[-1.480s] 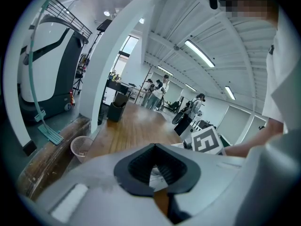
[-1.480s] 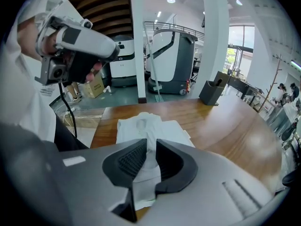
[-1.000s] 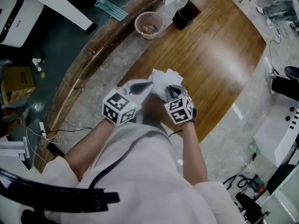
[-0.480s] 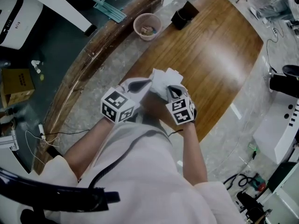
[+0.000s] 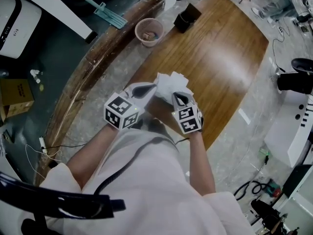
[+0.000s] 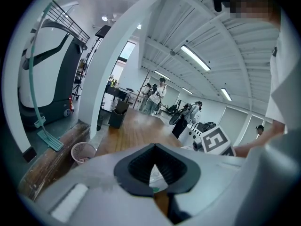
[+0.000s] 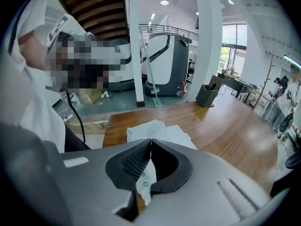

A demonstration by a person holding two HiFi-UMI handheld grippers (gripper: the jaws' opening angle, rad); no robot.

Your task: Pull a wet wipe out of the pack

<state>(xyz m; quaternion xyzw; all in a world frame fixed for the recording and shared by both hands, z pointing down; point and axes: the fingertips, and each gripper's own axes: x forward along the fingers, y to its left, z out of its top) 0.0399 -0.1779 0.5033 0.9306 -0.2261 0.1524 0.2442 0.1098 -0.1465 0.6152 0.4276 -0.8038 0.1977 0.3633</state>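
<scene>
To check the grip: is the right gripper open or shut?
Shut: the right gripper has its jaws together on a white sheet with green marks.

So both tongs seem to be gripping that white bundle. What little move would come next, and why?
Probably ease the left tongs slowly away from the right tongs. Both are shut on the white bundle held between them, so parting them gently should draw a wipe free. Which part is pack, I can't tell.
</scene>
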